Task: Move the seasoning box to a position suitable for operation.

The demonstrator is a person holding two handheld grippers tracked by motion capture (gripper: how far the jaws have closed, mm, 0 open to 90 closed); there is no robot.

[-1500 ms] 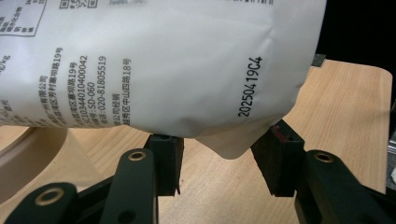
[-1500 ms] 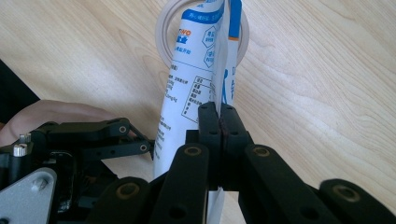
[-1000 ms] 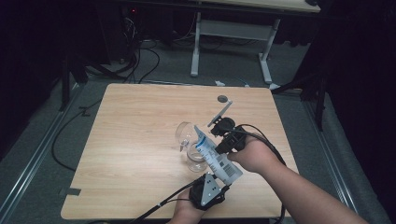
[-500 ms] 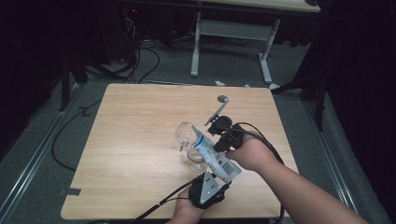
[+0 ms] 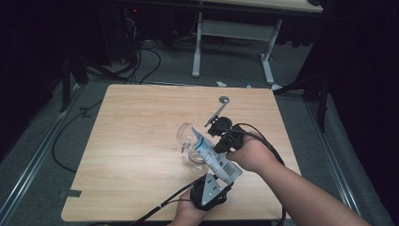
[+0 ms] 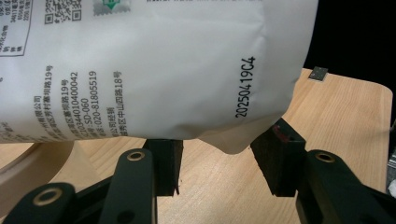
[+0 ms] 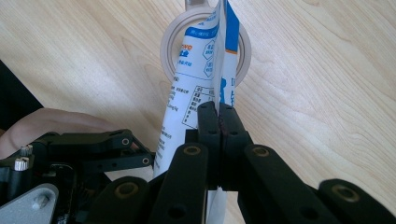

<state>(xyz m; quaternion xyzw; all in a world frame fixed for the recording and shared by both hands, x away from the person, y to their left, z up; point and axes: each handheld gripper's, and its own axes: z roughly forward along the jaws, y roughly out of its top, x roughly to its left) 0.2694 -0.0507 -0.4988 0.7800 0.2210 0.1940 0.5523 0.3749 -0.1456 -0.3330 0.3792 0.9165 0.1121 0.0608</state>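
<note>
A white pouch [image 5: 214,156] with blue print slants over a clear stemmed glass [image 5: 186,135] at mid-table. My right gripper [image 5: 215,149] is shut on the pouch. In the right gripper view the jaws [image 7: 218,121] pinch the pouch [image 7: 196,88], whose top end points down at the glass rim [image 7: 167,43]. My left gripper [image 5: 212,181] sits at the near edge below the pouch's bottom end. Its jaws [image 6: 222,163] stand open, bare wood showing between them. The pouch's lower corner [image 6: 229,142] hangs just above the gap.
A small grey round piece [image 5: 224,99] lies on the wooden table [image 5: 136,122] beyond the glass; it also appears near the table's far edge [image 6: 320,73]. Cables [image 5: 155,207] trail off the near edge. A desk frame [image 5: 235,33] stands on the floor behind.
</note>
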